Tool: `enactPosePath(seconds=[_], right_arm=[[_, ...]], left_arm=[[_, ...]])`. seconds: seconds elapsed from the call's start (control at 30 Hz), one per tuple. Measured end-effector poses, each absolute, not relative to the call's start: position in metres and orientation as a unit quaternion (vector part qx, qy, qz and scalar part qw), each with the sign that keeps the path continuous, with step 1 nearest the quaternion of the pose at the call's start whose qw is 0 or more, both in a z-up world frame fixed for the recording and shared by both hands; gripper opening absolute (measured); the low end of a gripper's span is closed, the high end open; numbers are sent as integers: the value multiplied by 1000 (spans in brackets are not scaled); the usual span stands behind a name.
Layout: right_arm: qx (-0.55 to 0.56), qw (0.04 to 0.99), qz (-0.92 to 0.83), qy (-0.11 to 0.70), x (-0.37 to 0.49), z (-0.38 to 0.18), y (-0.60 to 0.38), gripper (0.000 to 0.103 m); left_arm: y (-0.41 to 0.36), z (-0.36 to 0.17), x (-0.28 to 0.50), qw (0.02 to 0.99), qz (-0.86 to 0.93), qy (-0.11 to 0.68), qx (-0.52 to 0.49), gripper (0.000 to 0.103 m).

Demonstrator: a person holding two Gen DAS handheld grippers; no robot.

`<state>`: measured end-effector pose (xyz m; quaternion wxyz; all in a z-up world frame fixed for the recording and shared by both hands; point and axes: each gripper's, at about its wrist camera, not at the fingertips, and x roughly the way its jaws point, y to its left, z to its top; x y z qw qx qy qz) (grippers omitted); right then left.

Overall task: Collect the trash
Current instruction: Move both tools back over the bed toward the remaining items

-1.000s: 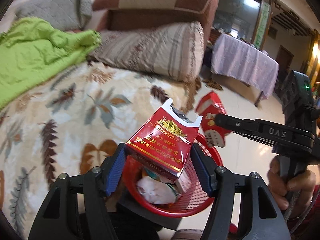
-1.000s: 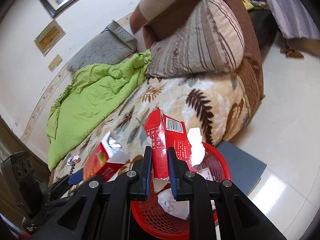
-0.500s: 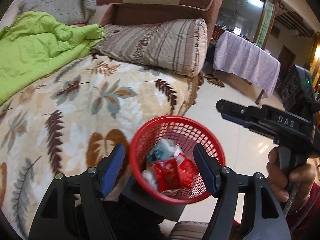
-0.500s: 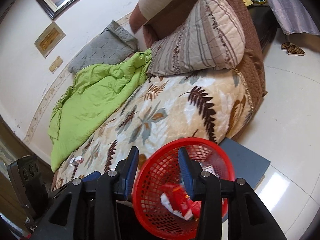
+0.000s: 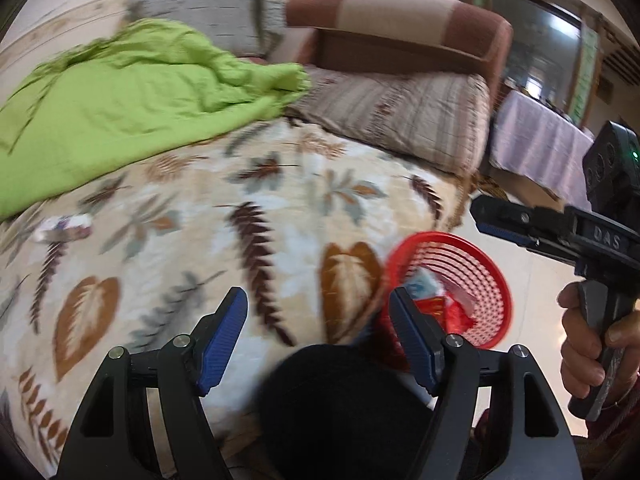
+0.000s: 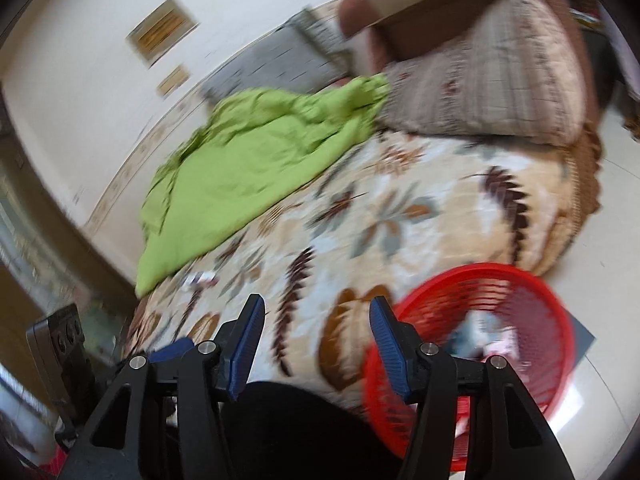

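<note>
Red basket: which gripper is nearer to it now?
Right. The right gripper hangs beside the rim of the red basket, on its bed side; the left gripper is farther over the blanket. Both have just been opening, holding nothing.

The right gripper (image 6: 316,320) stood open and empty, its jaws having just been opening, over a leaf-patterned blanket (image 6: 400,216). A red mesh basket (image 6: 536,288) holding trash sat near right; a green quilt (image 6: 248,160) lay far left.
</note>
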<state>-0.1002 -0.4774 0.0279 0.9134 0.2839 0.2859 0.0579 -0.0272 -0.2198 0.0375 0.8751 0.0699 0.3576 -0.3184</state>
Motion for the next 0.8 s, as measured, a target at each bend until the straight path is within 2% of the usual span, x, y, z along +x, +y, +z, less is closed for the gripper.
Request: enactPosePath(seconds=[0.4, 0.6, 0.8], right_arm=[[190, 909, 178, 326, -18, 49, -363, 60], [145, 894, 229, 357, 60, 43, -304, 60], [83, 876, 281, 384, 150, 31, -235, 65]], left_arm=[[-77, 23, 53, 910, -165, 379, -45, 73], [-9, 4, 109, 916, -66, 385, -91, 73], [38, -16, 175, 911, 17, 382, -155, 73]])
